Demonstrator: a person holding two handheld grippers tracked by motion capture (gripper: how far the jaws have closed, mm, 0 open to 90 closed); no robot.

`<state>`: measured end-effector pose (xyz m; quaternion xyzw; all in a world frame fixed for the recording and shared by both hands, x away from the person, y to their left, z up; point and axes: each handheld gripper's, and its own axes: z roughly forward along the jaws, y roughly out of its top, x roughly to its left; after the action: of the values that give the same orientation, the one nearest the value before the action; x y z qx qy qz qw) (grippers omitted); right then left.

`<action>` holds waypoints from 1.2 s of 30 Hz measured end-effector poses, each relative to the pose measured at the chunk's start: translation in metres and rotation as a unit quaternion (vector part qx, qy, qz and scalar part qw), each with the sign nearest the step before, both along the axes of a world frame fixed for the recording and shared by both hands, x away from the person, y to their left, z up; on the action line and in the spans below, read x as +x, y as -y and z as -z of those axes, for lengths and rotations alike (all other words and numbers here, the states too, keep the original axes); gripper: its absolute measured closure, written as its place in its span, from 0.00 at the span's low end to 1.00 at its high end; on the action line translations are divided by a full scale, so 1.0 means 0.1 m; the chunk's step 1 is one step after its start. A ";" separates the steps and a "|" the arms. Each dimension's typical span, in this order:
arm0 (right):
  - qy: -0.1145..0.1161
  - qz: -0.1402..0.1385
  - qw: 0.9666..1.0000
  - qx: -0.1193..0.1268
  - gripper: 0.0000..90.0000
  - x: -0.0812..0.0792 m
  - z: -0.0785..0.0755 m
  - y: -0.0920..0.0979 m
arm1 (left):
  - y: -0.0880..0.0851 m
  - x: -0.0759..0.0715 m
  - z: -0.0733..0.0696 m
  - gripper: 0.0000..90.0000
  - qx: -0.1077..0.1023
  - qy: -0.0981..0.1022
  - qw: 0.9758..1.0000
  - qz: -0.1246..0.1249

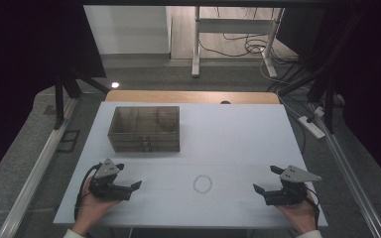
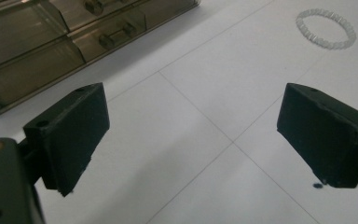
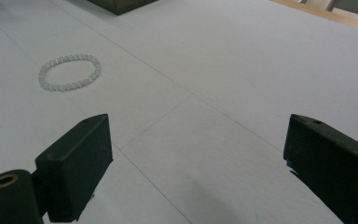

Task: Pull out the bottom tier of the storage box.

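White surface [image 1: 238, 129] lies before you, with a smoky drawer box [image 1: 145, 128] toward its far left. Your left tool [image 1: 127, 177] and right tool [image 1: 267, 179] both gape wide and hold nothing. Between them, well apart from each, the clear bead bracelet [image 1: 203, 184] lies flat near your edge.

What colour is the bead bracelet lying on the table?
Clear to whitish, translucent beads; the bracelet shows best in the right gripper view.
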<state>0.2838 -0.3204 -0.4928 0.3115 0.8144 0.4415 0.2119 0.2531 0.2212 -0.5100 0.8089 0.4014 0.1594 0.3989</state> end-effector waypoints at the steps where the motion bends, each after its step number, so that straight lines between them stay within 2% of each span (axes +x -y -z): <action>1: -0.002 -0.001 1.000 0.001 0.09 0.00 0.00 0.00 | 0.00 0.00 -0.01 0.10 0.000 0.001 1.000 0.001; 6: -0.003 0.001 1.000 0.007 0.09 0.00 0.01 0.04 | 0.00 0.02 -0.06 0.10 -0.007 0.009 1.000 0.000; 14: -0.007 0.005 1.000 0.022 0.09 0.04 0.01 0.06 | -0.04 -0.03 -0.04 0.10 -0.008 0.005 1.000 -0.008; 18: -0.007 -0.001 1.000 0.003 0.09 0.06 0.03 0.01 | -0.08 -0.09 -0.04 0.09 -0.010 0.006 1.000 -0.014; 22: -0.007 0.000 1.000 0.010 0.09 0.09 0.02 -0.01 | -0.10 -0.10 -0.04 0.10 -0.017 0.005 1.000 -0.014; 25: -0.010 -0.002 1.000 0.005 0.09 0.10 0.04 -0.02 | -0.10 -0.09 -0.03 0.09 -0.017 0.002 1.000 -0.013; 29: -0.013 0.001 1.000 0.002 0.09 0.10 0.07 -0.03 | -0.08 -0.07 -0.03 0.10 -0.008 0.001 1.000 -0.013; 36: -0.014 0.005 1.000 0.004 0.09 0.10 0.07 0.00 | -0.08 -0.09 -0.09 0.10 -0.007 0.012 1.000 -0.013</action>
<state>0.2937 -0.3204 -0.4998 0.3229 0.8138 0.4394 0.2010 0.2445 0.2291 -0.5009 0.7988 0.4080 0.1716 0.4074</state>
